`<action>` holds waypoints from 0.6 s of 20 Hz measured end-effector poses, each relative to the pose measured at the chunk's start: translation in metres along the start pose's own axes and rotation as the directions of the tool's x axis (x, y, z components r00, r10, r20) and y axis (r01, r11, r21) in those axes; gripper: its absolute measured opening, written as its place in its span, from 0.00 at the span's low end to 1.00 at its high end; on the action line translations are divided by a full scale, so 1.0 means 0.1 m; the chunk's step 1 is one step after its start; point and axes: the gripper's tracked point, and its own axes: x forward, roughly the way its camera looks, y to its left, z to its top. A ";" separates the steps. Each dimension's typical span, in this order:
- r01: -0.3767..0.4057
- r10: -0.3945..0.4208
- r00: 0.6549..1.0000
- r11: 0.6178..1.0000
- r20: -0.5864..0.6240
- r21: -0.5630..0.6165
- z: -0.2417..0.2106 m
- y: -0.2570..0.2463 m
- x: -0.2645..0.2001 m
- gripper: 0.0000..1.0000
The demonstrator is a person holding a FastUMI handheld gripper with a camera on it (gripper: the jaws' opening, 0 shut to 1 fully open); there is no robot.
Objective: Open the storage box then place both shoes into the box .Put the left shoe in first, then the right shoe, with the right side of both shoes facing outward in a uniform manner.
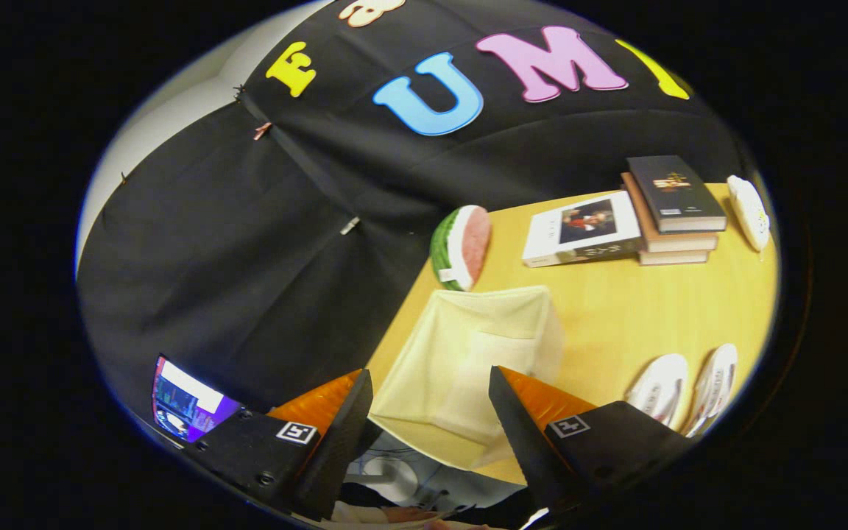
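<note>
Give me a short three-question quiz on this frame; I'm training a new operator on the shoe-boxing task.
1. True or false: the gripper is shut on a shoe.
2. What lies between and just ahead of the fingers? A) storage box B) watermelon slice C) book stack
3. How many shoes rest on the table?

Key:
1. False; the fingers are spread, holding nothing.
2. A, the storage box.
3. Two white shoes, side by side, outside the box.

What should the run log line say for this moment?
gripper: open, above storage box | box: closed | two shoes: on table, beside box | step: not started
</note>
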 end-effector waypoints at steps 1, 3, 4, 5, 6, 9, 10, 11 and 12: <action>0.050 -0.050 0.999 0.999 0.007 -0.013 -0.05 -0.23 -0.08 0.98; 0.153 -0.153 0.988 0.988 0.003 -0.026 -0.22 -0.67 -0.26 0.98; 0.197 -0.198 0.980 0.980 -0.006 -0.024 -0.32 -0.86 -0.33 0.98; 0.230 -0.230 0.973 0.973 -0.018 -0.025 -0.42 -1.01 -0.40 0.98; 0.266 -0.267 0.963 0.964 -0.030 -0.029 -0.51 -1.17 -0.47 0.98; 0.360 -0.362 0.929 0.932 -0.080 -0.039 -0.80 -1.63 -0.61 0.98; 0.384 -0.387 0.917 0.922 -0.099 -0.046 -0.90 -1.76 -0.65 0.98; 0.402 -0.405 0.907 0.914 -0.113 -0.051 -0.99 -1.87 -0.67 0.97; 0.413 -0.416 0.900 0.909 -0.128 -0.055 -1.06 -1.96 -0.68 0.97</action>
